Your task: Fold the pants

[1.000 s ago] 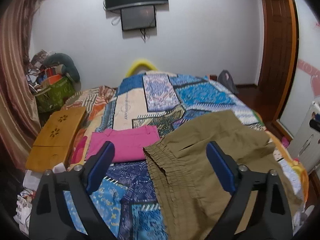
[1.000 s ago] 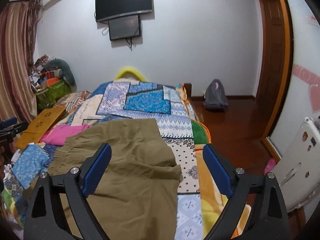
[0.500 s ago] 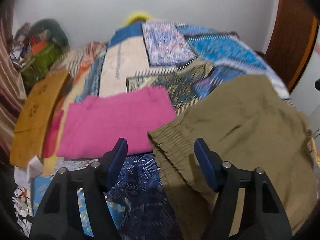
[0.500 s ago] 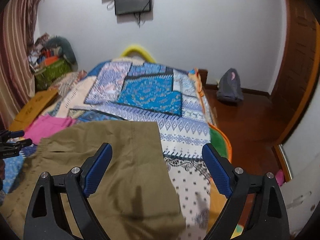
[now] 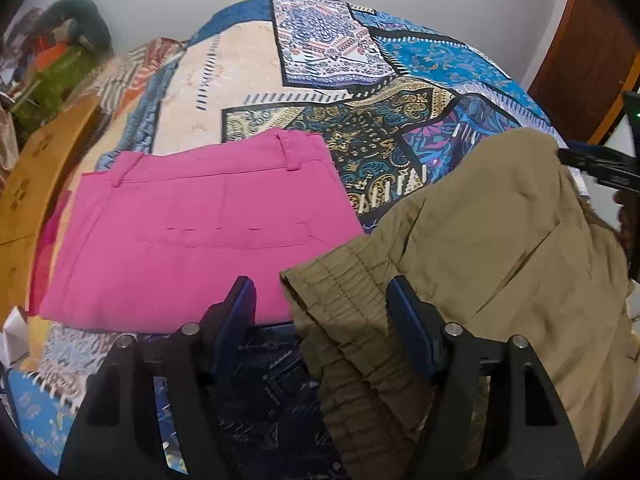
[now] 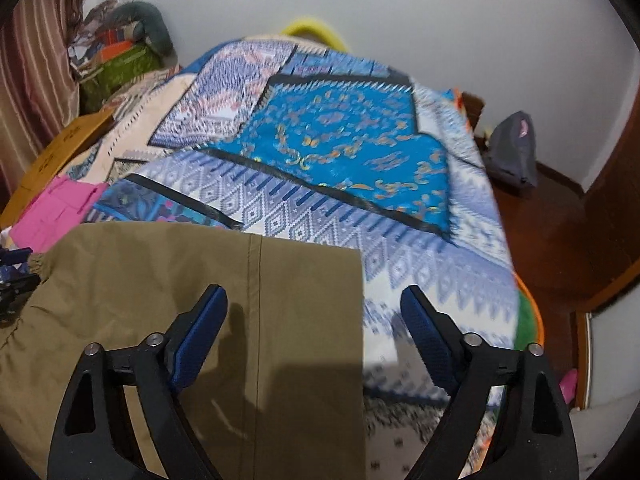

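Note:
Olive-khaki pants (image 5: 480, 248) lie spread on the patchwork bedspread (image 5: 304, 92). Their gathered elastic waistband (image 5: 344, 304) is at the left. My left gripper (image 5: 322, 312) is open and hangs just above the waistband corner, one finger on each side of it. In the right wrist view the leg end of the pants (image 6: 248, 304) lies flat, with its straight hem edge (image 6: 362, 320) on the right. My right gripper (image 6: 314, 320) is open and low over that leg end, straddling the hem edge.
Folded pink pants (image 5: 192, 232) lie on the bed just left of the khaki pair. A wooden lap table (image 5: 36, 172) leans at the bed's left side. The bed's right edge drops to a wooden floor (image 6: 556, 248) with a grey bag (image 6: 512, 152).
Both grippers have dropped down and forward toward the pants. The left one has narrowed its opening around the waistband corner. The right one has come close over the leg hem.

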`<state>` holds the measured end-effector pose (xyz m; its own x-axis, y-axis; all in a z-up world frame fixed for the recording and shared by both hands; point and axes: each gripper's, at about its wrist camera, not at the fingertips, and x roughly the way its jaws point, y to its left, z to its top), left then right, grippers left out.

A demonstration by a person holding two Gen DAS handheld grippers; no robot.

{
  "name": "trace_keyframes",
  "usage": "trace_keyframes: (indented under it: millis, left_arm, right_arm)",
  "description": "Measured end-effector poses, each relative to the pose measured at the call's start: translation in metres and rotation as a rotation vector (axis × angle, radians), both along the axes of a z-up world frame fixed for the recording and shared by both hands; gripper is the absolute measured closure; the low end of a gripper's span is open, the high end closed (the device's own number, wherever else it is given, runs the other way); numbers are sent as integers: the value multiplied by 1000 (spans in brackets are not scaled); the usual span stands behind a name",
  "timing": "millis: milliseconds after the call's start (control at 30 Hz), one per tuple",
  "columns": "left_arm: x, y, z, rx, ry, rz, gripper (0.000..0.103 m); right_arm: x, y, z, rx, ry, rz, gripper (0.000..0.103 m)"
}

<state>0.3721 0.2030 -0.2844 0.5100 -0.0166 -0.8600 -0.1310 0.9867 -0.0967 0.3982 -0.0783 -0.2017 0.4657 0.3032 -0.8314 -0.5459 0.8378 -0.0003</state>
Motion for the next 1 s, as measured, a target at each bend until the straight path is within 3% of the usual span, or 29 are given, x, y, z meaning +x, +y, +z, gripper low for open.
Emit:
trace_keyframes:
  millis: [33,100,133,167,200,233,267,367,567,633,733,800,833,1000]
  left_arm:
    - [3,1,-1,-44,13,-23,51]
    - [6,0,1,-54,22,-16,58]
    - [6,-1,2,-47,18,-12,61]
    - [6,-3,4,-21,13,-8,77]
    - [6,-6,7,30,7,3,85]
    - [6,-7,9,40,1,2,85]
    - [7,-6,11,57,-5,8,93]
    - [7,-6,16,90,-26,15,98]
    - [10,-3,31,162,-77,51,98]
    - [15,-3,30,196,-65,53,97]
    - [19,-7,20,315,-28,71,97]
    - [14,-6,22,352,-32,84,95]
    - [9,-3,26,331,-37,90,94]
    - [-26,-2,50,158,-73,76,59]
  right_arm:
    - [5,3,-5,-21,20,-5,34]
    - [14,2,-11,6,60,-15,41]
    - [15,0,-10,41,70,-16,50]
    - [16,-2,-9,58,71,-30,64]
    - [17,-1,-9,47,59,-45,72]
    - [16,-1,-8,38,47,-50,88]
    - [15,-2,-7,49,45,-42,89]
    - [9,-4,0,55,7,-34,95]
    - [18,-1,18,87,-89,-71,97]
    - [19,7,19,41,-96,-84,96]
    - [12,16,22,-14,-105,-104,88]
    - [-1,12,32,2,-119,-77,77]
    - [-7,7,36,6,-132,-72,73]
    - [-47,-29,58,49,-154,-57,59]
